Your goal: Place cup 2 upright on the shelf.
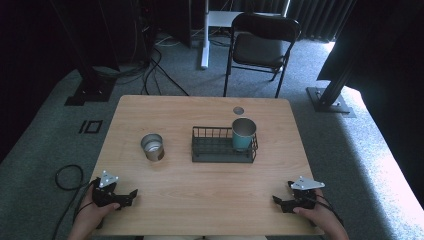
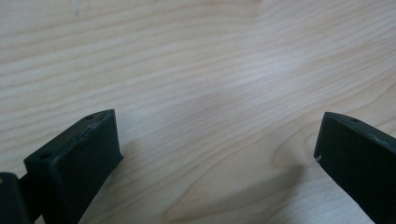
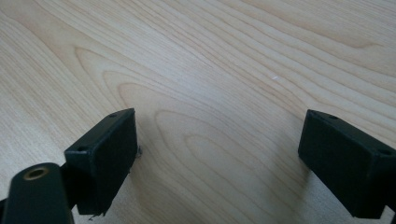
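my left claw (image 1: 131, 194) and right claw (image 1: 278, 201) rest released on the table (image 1: 210, 195); the steel cup (image 1: 152, 147) stands beside the basket (image 1: 220, 146). i'd grip its rim squarely.

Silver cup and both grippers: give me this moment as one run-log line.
left gripper: open, empty, near table edge | right gripper: open, empty | silver cup: on table, left of rack | teal cup: in wire rack, right end

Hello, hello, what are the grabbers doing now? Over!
Left gripper and right gripper open, empty, low over table. Silver cup nearest left, untouched. Teal cup sits in wire basket. Nothing between.
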`<action>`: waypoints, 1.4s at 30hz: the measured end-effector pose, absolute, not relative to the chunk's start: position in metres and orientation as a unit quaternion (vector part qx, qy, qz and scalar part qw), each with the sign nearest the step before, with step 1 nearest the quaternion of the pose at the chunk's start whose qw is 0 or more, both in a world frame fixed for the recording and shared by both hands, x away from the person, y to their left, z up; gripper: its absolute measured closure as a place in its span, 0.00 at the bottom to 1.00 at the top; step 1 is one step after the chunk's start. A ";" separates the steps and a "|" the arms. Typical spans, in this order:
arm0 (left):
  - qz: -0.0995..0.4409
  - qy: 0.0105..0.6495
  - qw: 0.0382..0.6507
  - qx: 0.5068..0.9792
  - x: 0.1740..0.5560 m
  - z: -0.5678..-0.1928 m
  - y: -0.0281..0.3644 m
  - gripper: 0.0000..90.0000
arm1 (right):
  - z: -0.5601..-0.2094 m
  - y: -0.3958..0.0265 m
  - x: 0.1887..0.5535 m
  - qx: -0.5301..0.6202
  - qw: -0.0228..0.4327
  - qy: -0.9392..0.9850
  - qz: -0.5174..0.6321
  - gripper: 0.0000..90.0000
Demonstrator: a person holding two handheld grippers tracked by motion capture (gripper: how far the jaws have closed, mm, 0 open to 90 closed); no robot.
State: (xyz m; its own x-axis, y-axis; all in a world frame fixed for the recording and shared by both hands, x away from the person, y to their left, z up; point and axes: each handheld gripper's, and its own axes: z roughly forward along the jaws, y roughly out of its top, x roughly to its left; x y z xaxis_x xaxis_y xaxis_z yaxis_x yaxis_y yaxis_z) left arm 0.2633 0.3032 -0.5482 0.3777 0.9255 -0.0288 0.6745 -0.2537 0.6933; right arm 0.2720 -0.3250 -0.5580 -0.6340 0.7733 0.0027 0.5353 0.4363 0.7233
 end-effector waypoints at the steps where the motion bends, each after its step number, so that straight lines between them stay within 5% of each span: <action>1: 0.199 0.522 0.319 0.766 0.264 -0.547 0.302 0.01 | -0.558 -0.325 0.272 0.394 0.167 0.831 0.356 0.13; 42: 0.245 0.485 0.416 0.729 0.320 -0.519 0.261 0.01 | -0.558 -0.325 0.272 0.394 0.167 0.831 0.356 0.13</action>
State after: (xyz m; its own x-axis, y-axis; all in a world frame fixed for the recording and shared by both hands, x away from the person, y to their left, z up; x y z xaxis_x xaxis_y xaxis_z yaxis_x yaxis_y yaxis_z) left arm 0.3204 0.2609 -0.5186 0.4089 0.9114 -0.0466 0.5040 -0.1830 0.8441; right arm 0.2721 -0.3251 -0.5579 -0.6340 0.7733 0.0031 0.5356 0.4362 0.7231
